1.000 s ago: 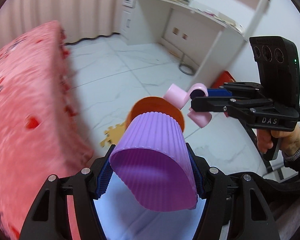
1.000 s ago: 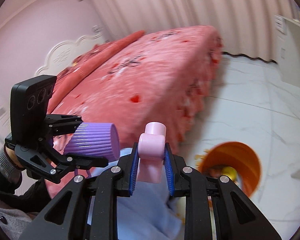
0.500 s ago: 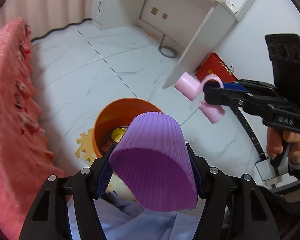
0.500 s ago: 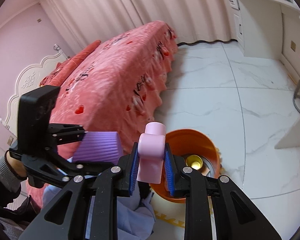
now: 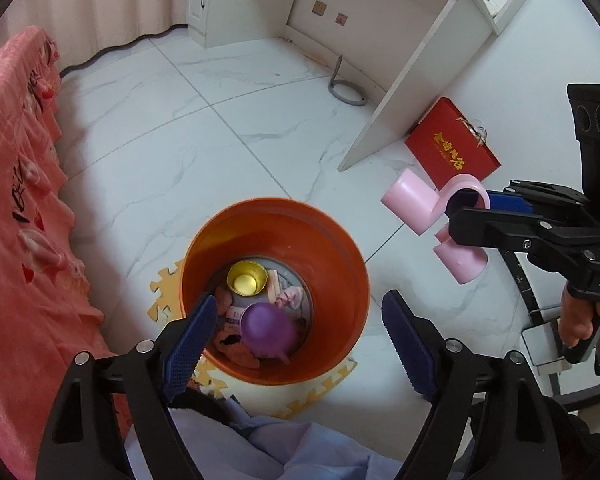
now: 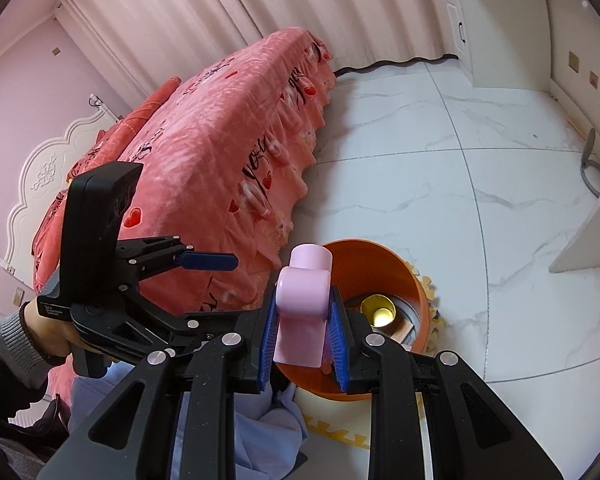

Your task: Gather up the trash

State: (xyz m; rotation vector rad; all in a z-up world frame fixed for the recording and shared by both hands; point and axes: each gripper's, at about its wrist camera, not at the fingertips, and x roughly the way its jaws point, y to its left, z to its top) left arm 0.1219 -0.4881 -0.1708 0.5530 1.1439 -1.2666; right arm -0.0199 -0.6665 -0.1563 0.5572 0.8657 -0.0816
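An orange bin (image 5: pixel 352 264) stands on the floor below both grippers. Inside it lies a purple ribbed cup (image 5: pixel 266 330) upside down among scraps, beside a gold cup (image 5: pixel 247 279). My left gripper (image 5: pixel 296 344) hangs over the bin with its jaws opening and nothing between them. My right gripper (image 6: pixel 303 334) is shut on a pink plastic piece (image 6: pixel 302 312) made of joined tubes, held above the bin's (image 6: pixel 384 258) near rim. In the left wrist view that pink piece (image 5: pixel 420 208) hangs right of the bin.
A bed with a pink-red cover (image 6: pixel 220 128) runs along the left. A white desk (image 5: pixel 412 60) and a red box (image 5: pixel 452 146) stand at the right wall. Yellow foam mat pieces (image 5: pixel 320 392) lie under the bin. Light-blue cloth (image 5: pixel 280 448) lies near the bottom.
My left gripper has opened and the purple cup has dropped from it into the orange bin. Both grippers have come down over the bin. The right gripper kept hold of the pink piece.
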